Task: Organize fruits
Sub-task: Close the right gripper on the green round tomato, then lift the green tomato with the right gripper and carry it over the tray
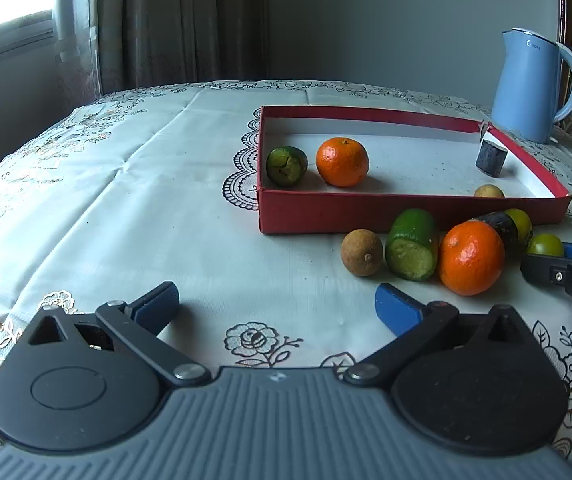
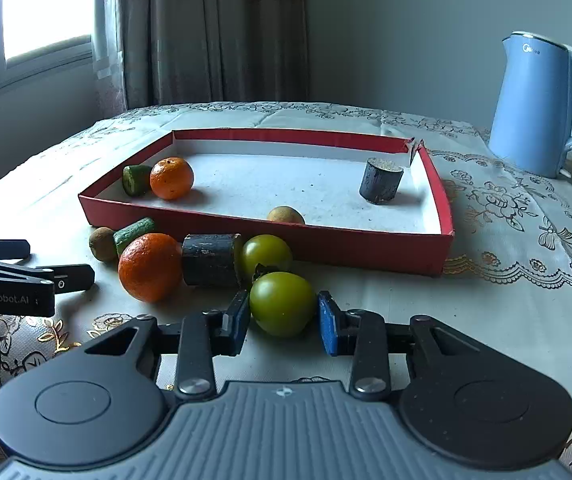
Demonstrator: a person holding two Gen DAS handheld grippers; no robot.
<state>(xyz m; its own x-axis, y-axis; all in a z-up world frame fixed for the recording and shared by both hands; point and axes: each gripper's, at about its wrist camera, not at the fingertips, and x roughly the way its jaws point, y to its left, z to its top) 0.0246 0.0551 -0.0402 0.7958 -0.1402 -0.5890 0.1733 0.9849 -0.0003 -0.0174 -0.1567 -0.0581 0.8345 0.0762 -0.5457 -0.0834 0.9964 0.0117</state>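
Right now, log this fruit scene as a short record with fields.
tray contents: orange, green cut piece, dark cylinder, brown fruit in the red tray
outside tray: second orange, dark piece, green tomato, green chunk, small brown fruit
right gripper: closed on near green tomato
left gripper: open, nothing between its pads

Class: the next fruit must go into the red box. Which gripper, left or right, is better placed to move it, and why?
Right. The right gripper already brackets a green tomato, pads at both its sides. The left gripper stands wide open over bare tablecloth, short of the fruit pile in front of the red box.
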